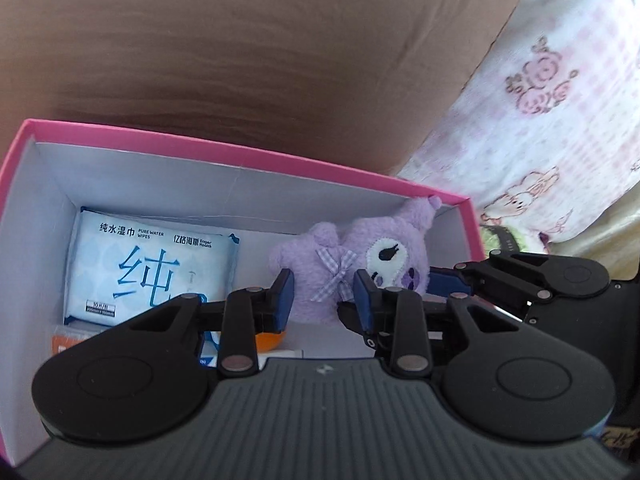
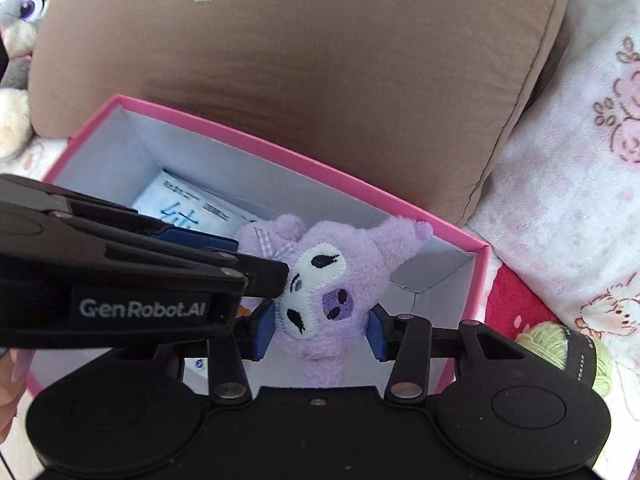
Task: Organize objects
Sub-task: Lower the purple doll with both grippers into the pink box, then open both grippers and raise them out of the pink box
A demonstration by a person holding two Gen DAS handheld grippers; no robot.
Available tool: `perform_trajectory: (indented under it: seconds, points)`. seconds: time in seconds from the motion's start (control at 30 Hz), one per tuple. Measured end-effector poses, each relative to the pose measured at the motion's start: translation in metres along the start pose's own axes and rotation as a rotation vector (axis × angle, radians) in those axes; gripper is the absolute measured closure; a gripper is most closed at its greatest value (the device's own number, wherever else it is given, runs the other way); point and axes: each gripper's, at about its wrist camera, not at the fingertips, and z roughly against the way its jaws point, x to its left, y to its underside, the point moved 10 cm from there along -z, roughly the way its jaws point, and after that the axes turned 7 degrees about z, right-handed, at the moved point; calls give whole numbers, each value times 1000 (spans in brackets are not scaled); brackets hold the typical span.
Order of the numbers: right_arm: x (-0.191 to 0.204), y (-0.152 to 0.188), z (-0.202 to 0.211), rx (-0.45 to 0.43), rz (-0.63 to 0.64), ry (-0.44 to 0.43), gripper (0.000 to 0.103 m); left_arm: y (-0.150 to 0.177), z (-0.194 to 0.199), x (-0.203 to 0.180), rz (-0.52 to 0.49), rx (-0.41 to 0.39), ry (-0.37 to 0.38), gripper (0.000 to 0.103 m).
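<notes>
A purple plush toy with a white face lies inside the pink box, at its right end. It also shows in the right wrist view. My left gripper is open, its jaws on either side of the plush's body. My right gripper is open, its jaws on either side of the plush's head, and it shows from the side in the left wrist view. A wet-wipes pack lies at the box's left end. An orange object is mostly hidden behind my left finger.
A brown cushion leans behind the pink box. A pink-printed blanket covers the right side. A green yarn ball lies right of the box. A grey plush rabbit sits at the far left.
</notes>
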Motion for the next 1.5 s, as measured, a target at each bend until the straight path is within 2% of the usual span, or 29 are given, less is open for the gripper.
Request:
perform_trajectory:
  seconds: [0.27,0.47,0.73,0.83,0.87,0.9,0.97,1.03,1.17,1.33,1.5]
  points:
    - [1,0,-15,41,6,42,50,-2,-10,8,13,6,1,73]
    - [2,2,-13,55,76,82,47,-4,-12,10,40,13,9,73]
    - [-1,6,-6,55,126,99,44,-2,-16,17,78,20,-22,73]
    - [-3,6,5,21,162,114,44,1,-18,17,62,3,-29,73]
    - [-3,5,8,8,176,109,48,1,-19,17,58,2,-31,73]
    - [-2,5,10,-2,194,99,63,2,-19,15,49,-4,-31,73]
    - [-2,7,12,-16,217,93,77,4,-22,11,18,-4,-42,73]
    - [-4,9,13,-21,215,89,83,8,-26,6,-19,-2,-56,73]
    - [-9,17,18,-45,201,78,85,15,-30,0,-34,1,-45,73]
    - [-17,30,37,-102,135,-24,84,24,-30,1,-21,14,-38,73]
    - [-24,45,57,-156,83,-111,84,26,-8,-2,-51,-17,-37,73]
